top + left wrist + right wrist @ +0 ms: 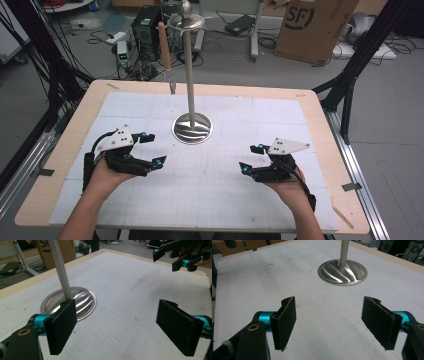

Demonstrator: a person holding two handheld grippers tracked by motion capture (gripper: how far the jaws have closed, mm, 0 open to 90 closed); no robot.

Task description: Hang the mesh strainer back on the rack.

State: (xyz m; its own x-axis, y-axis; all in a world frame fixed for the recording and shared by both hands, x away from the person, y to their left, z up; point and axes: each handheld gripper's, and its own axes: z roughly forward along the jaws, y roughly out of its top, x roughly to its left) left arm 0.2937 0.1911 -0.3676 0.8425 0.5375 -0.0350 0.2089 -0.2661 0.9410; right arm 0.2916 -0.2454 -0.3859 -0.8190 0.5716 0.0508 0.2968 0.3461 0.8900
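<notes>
- Holding one gripper in each hand, we rest our two forearms low over the table (70,150), coming in from the near edge.
- Our left gripper (151,148) sits at the left, tipped toward the middle. Its two black jaws are spread wide, with only bare mat between them.
- Our right gripper (251,158) sits at the right, tipped toward the middle too. Its two jaws are also spread wide and pinch nothing.
- Each gripper is black, with bright blue bits by the jaws and a pale three-cornered plate on top. The jaw pads look flat and rough.
- We see one shiny metal stand (192,127) near the middle of the table, farther back than both grippers and between them. It has a round, smooth base like a dish, a thin straight pole, a small flat disc high up and a ball on top.
- We see one tool with a long wooden handle (164,46) hanging down beside the pole.
- We see one white mat (210,185) with thin grid lines and small dark marks. It lies on the light wooden table.
- We see one brown cardboard box (312,27) on the floor behind.
</notes>
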